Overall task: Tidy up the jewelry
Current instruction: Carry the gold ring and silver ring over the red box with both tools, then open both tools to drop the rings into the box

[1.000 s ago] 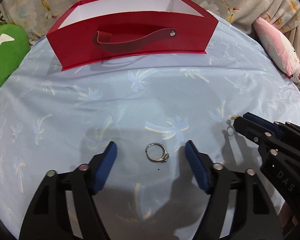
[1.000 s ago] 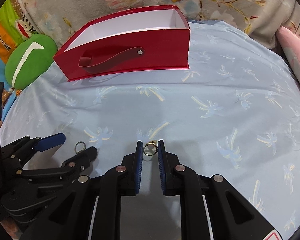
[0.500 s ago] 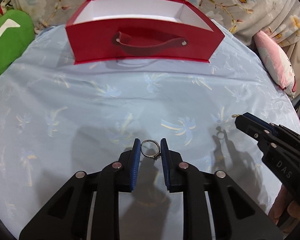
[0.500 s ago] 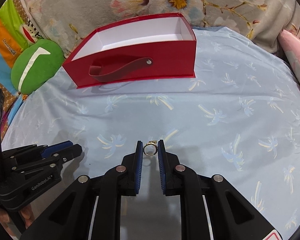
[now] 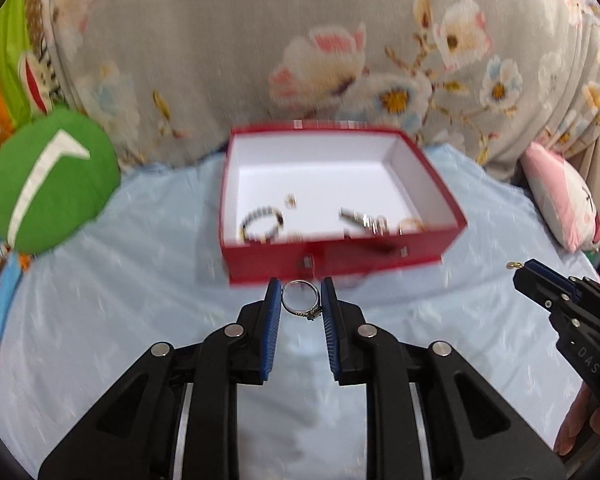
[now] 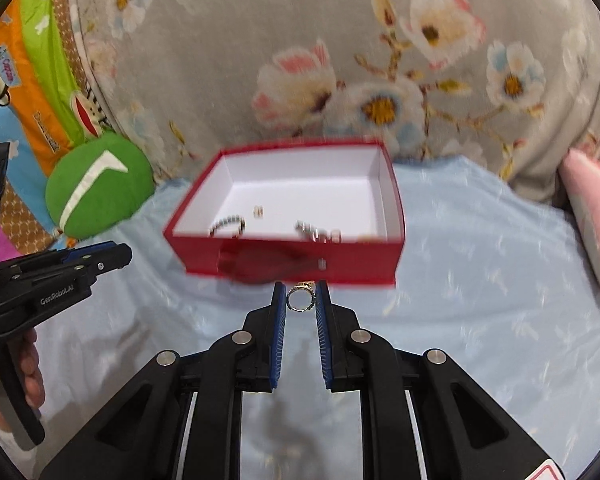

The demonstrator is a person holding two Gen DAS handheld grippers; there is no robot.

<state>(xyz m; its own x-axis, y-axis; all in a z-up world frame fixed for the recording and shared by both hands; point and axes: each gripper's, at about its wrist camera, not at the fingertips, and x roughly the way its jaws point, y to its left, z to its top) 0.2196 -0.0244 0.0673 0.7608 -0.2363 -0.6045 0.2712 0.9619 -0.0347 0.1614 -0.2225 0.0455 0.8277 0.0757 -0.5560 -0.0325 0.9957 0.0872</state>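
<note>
My left gripper [image 5: 300, 300] is shut on a silver ring [image 5: 299, 301], held in the air above the blue cloth, just in front of the red box [image 5: 340, 262]. My right gripper [image 6: 300, 297] is shut on a gold ring [image 6: 300, 298] in the same way before the red box [image 6: 292, 266]. The box is open at the top with a white inside. A beaded bracelet [image 5: 262, 222], a small earring [image 5: 290, 200] and other blurred jewelry [image 5: 366, 222] lie in it. Each gripper shows at the side of the other's view, the right gripper [image 5: 518, 268] and the left gripper [image 6: 116, 256].
A light blue cloth [image 5: 100, 320] with a palm print covers the surface. A green round cushion [image 5: 50, 178] lies at the left, a pink pillow [image 5: 562, 196] at the right, and a grey flowered blanket [image 5: 300, 40] rises behind the box. A hand [image 6: 24, 368] grips the left tool.
The left gripper's jaws came together on the silver ring, then both grippers rose off the cloth with their rings. The views tilted up, and the box's inside now shows.
</note>
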